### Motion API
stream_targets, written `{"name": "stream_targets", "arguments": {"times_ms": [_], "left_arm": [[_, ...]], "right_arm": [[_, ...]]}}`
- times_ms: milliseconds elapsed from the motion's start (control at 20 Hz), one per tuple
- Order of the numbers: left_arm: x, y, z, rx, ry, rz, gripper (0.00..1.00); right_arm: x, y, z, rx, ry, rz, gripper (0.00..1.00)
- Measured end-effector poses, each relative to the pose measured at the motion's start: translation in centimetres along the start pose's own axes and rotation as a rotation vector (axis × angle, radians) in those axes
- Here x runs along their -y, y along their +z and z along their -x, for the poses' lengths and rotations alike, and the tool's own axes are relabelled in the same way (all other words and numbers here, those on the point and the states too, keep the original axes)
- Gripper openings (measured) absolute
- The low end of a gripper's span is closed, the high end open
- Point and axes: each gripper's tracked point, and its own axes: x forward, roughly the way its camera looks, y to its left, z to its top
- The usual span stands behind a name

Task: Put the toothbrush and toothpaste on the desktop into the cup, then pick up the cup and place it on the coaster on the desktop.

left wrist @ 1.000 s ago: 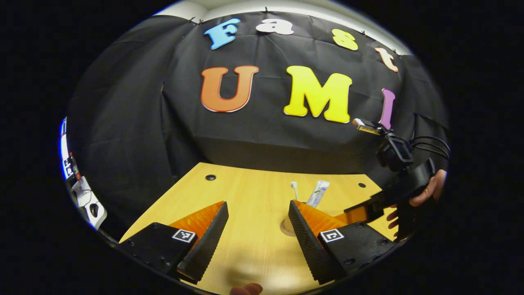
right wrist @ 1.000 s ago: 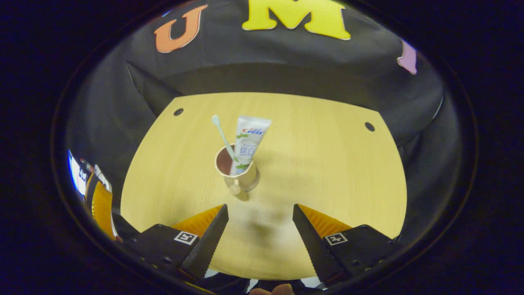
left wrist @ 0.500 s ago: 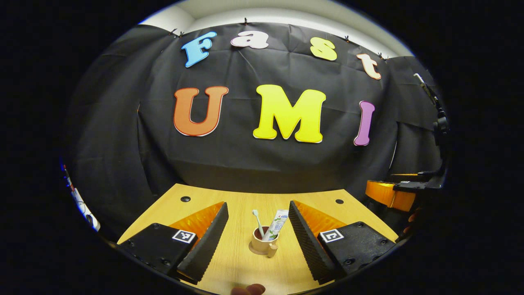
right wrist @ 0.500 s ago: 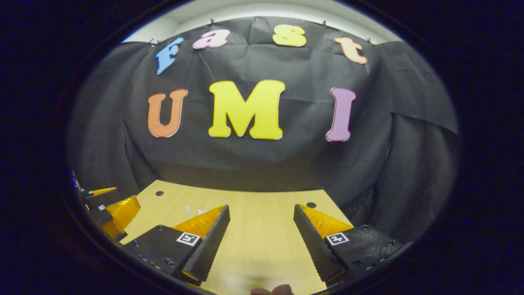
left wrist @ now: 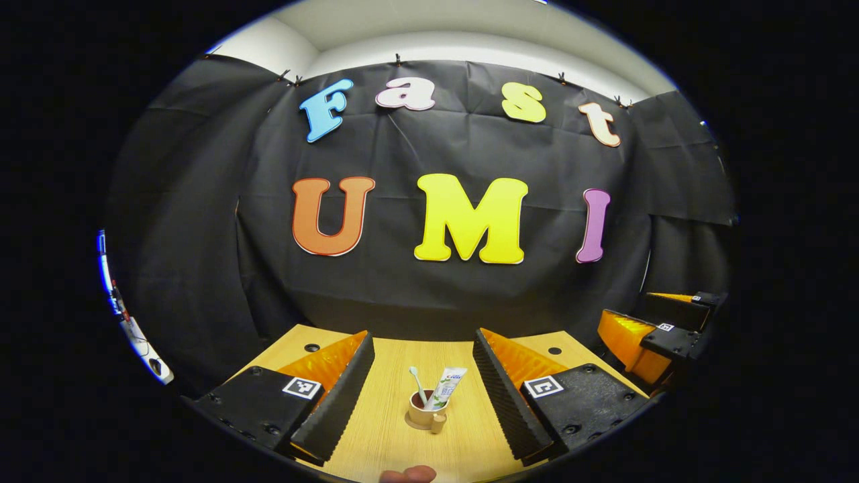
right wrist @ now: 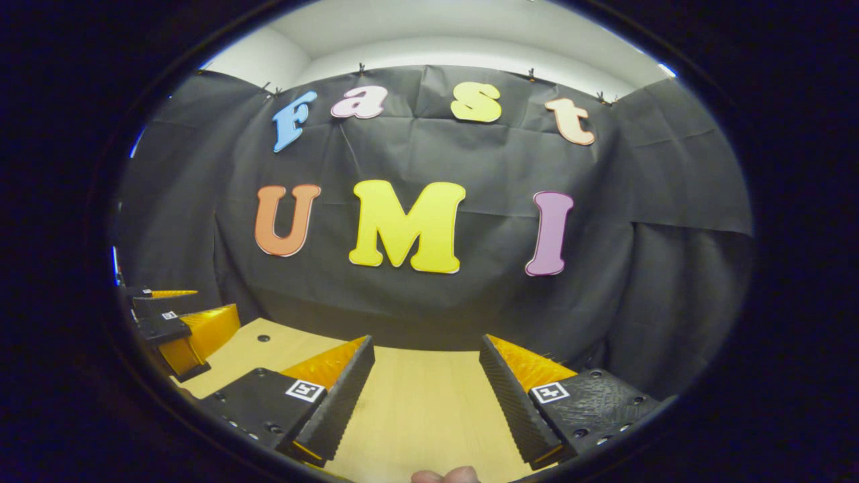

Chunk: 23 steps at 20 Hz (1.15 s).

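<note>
The pale wooden desktop (left wrist: pixel 396 429) is lying flat under both tools, with small dark round holes near its far corners, and it is serving as the landmark here. Left gripper (left wrist: pixel 423 396) is hovering low over the near edge of the desktop, its two ridged fingers spread wide apart and holding nothing. Right gripper (right wrist: pixel 426 396) is hanging over the desktop's right part, fingers likewise parted and empty; in the left gripper view it is showing off the desktop's right edge. A small beige cup with a stubby handle (left wrist: pixel 423 414) is standing upright near the middle of the desktop, seen between the left gripper's fingers but well beyond them, touching neither. It is resting on what looks like a thin round coaster (left wrist: pixel 411 424), only a sliver of which is peeking out at the cup's base, so this is a judgement. A white toothpaste tube with green print (left wrist: pixel 445 388) is leaning out of the cup to the right; a slim pale toothbrush (left wrist: pixel 417 385) is leaning to the left, head up. Judging by this, both items are loaded, the cup appears placed, and little or nothing is remaining.
</note>
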Motion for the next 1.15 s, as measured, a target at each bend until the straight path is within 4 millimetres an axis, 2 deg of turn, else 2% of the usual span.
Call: {"name": "stream_targets", "arguments": {"times_ms": [850,900,1150], "left_arm": [[-0.02,0.57,0.28,0.023,0.010,-0.002,0.94],[-0.06,0.61,0.30,0.023,0.011,-0.002,0.94],[0.05,0.60,0.43,0.026,0.009,-0.004,0.94]], "right_arm": [[0.28,0.68,0.77,0.031,0.003,-0.010,0.98],[0.32,0.62,0.71,0.032,0.001,-0.008,0.94],[0.32,0.61,0.70,0.028,0.002,-0.015,0.99]]}}
